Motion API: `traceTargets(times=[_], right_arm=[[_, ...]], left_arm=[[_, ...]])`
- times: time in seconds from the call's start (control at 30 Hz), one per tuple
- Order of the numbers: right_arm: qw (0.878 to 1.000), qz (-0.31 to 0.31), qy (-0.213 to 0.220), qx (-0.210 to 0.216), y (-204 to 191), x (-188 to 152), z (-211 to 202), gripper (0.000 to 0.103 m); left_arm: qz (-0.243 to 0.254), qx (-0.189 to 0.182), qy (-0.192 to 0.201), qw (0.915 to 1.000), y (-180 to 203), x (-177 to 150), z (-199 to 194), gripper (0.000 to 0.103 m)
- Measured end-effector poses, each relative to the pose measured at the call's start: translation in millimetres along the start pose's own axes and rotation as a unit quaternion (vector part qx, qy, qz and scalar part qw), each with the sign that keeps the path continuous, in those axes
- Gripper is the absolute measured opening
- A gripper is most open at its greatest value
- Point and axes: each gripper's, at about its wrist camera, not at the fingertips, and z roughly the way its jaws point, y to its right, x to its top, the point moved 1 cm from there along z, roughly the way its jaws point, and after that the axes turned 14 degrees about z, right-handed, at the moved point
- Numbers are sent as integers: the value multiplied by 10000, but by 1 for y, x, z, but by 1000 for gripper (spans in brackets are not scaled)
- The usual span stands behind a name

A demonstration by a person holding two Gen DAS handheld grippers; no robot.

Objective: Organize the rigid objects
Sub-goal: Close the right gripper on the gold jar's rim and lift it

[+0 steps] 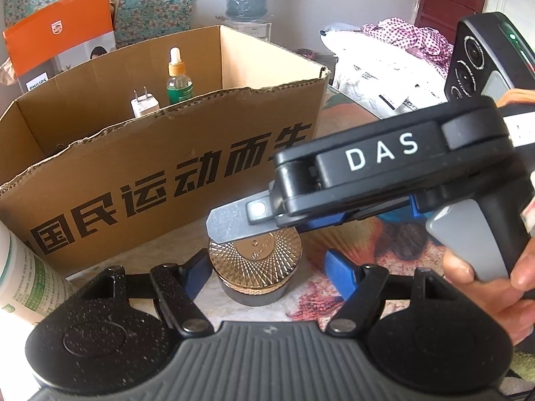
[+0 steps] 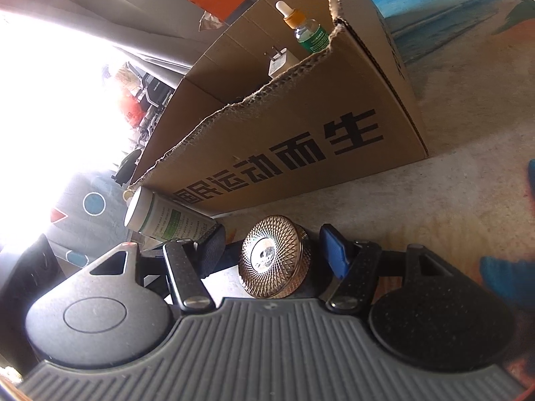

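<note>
Jar lid [image 1: 255, 260] is glossy, ridged gold metal; box [image 1: 160, 153] is matt corrugated cardboard, torn rough along its rim; dropper bottle [image 1: 179, 82] is clear glass.

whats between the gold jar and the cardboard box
Nothing: bare tabletop lies between the gold jar and the cardboard box, clearest in the right wrist view. In the left wrist view the right tongs hang above that stretch.
</note>
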Motion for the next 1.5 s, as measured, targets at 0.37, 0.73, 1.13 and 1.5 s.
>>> traceTargets(times=[0.37, 0.73, 1.13, 1.5], right_arm=[[9999, -16, 83, -68, -2, -4, -2, 64], [9997, -47, 204, -132, -3, -6, -10, 64], [9996, -37, 134, -264, 3, -9, -7, 64], [9991, -55, 72, -406, 4, -14, 0, 59]], left_arm=[[24, -74, 33, 10000, 8, 2, -1, 75], [187, 66, 178, 9996, 10, -1, -9, 73], [482, 287, -104, 9984, 15, 0, 12, 67], [241, 198, -183, 9993, 11, 2, 22, 57]])
